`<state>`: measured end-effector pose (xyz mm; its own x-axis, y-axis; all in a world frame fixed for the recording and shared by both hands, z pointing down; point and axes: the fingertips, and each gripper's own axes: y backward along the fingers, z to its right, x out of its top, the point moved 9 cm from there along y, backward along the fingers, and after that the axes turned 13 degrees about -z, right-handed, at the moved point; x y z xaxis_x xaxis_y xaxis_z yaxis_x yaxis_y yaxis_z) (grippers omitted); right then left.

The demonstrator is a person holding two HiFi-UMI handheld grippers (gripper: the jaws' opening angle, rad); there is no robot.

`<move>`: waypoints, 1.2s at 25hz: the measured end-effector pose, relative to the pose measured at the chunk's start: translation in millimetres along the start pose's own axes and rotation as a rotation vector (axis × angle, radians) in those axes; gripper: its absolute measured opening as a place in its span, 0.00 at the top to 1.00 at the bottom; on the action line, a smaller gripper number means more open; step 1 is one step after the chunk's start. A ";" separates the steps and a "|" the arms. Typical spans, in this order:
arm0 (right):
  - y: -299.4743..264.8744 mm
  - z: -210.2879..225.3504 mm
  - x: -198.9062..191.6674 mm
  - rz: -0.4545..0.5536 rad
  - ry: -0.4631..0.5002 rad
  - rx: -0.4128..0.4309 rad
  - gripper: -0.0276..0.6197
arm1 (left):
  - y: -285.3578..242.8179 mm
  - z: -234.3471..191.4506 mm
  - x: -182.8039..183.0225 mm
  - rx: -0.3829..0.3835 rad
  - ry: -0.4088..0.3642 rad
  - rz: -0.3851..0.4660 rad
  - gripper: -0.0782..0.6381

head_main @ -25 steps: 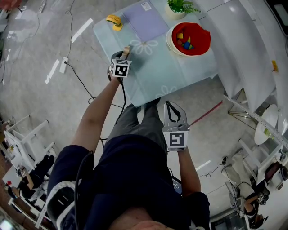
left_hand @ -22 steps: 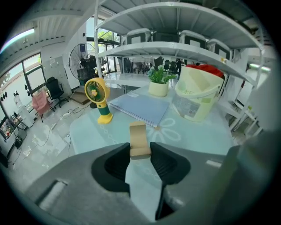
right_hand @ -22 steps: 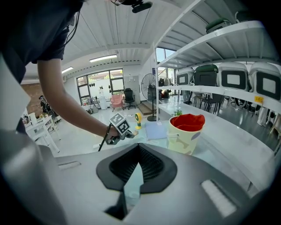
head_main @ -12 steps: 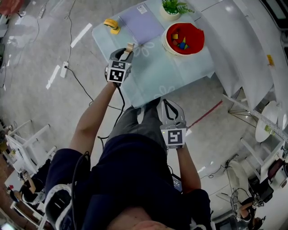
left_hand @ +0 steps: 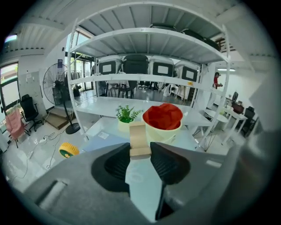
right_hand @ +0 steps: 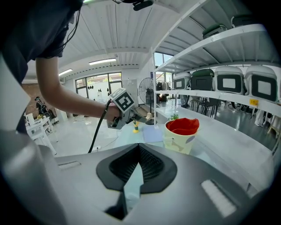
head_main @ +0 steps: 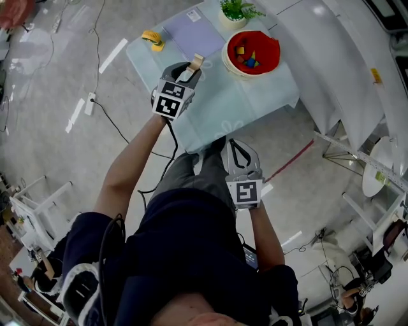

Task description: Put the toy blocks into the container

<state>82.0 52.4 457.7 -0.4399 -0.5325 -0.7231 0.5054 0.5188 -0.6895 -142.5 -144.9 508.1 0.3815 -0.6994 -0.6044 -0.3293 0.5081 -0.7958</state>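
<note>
My left gripper (head_main: 191, 69) hangs over the glass table (head_main: 217, 111), shut on a pale wooden block (head_main: 196, 62). In the left gripper view the block (left_hand: 139, 141) stands upright between the pads, above the gripper (left_hand: 140, 152). The container, a cream bucket with a red inside (head_main: 250, 52), stands further right on the table with several coloured blocks (head_main: 246, 58) in it. It shows straight ahead of the block in the left gripper view (left_hand: 162, 121). My right gripper (head_main: 234, 148) is held low, off the table's near edge, jaws shut on nothing (right_hand: 138, 148). The bucket (right_hand: 181, 132) lies ahead of it.
A yellow tape roll (head_main: 152, 38), a purple mat (head_main: 196, 32) and a small potted plant (head_main: 234, 11) sit at the table's far side. White shelving (head_main: 331, 57) runs along the right. A black cable (head_main: 118, 121) trails across the floor at left.
My left gripper has carried the wooden block up and to the right, closer to the bucket. The right gripper has stayed where it was.
</note>
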 end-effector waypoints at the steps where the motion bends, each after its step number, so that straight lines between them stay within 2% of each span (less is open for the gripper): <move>1: 0.8 0.3 0.2 0.002 -0.004 -0.002 0.96 | 0.7 4.2 6.9 -0.009 -0.016 0.005 0.68; 11: 8.8 5.9 -0.4 0.015 -0.012 -0.022 0.96 | -17.2 38.0 58.7 -0.076 -0.137 0.012 0.68; 16: 13.4 10.4 -4.3 0.020 -0.026 -0.034 0.96 | -31.5 49.8 77.0 -0.101 -0.167 0.008 0.68; 30: 20.3 18.5 -12.6 0.017 -0.059 -0.052 0.96 | -83.1 69.1 111.5 -0.151 -0.250 -0.080 0.68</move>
<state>111.5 57.3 453.5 -0.3864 -0.5611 -0.7320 0.4721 0.5615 -0.6796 -13.0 -230.4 504.3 0.6058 -0.5794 -0.5453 -0.4075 0.3626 -0.8381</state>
